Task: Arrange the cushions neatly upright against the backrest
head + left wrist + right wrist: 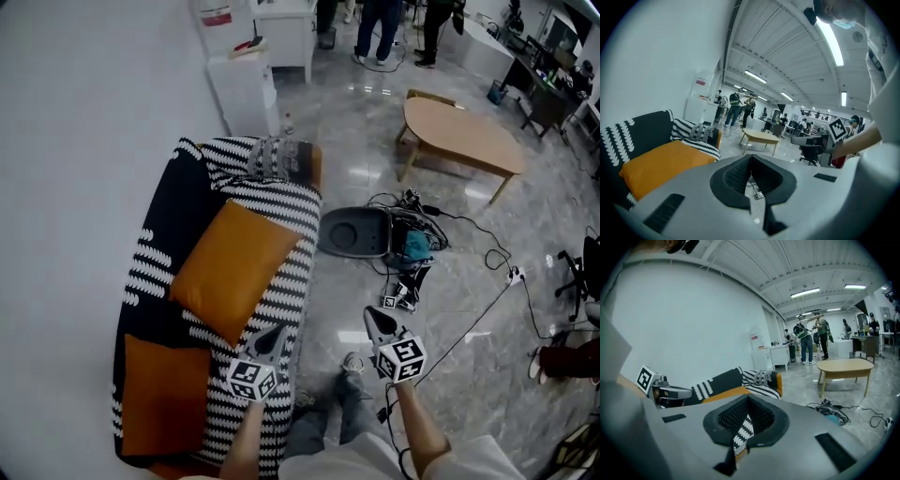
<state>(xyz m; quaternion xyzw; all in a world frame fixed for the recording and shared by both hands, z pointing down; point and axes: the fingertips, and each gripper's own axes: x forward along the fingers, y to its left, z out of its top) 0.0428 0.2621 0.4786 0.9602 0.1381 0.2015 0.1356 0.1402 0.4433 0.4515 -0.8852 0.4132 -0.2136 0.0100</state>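
A sofa with a black-and-white striped cover (281,281) stands along the white wall. One orange cushion (230,267) lies tilted on the seat against the black backrest (173,202); it also shows in the left gripper view (661,164). A second orange cushion (164,394) lies flat at the near end. A grey patterned cushion (277,159) rests at the far arm. My left gripper (275,333) hovers over the seat's front edge, shut and empty (750,158). My right gripper (375,317) is over the floor beside the sofa, shut and empty (747,400).
A wooden coffee table (464,136) stands on the glossy floor to the right. A dark round device (354,232) and tangled cables (412,246) lie beside the sofa. White cabinets (246,89) and several people (380,28) are at the far end.
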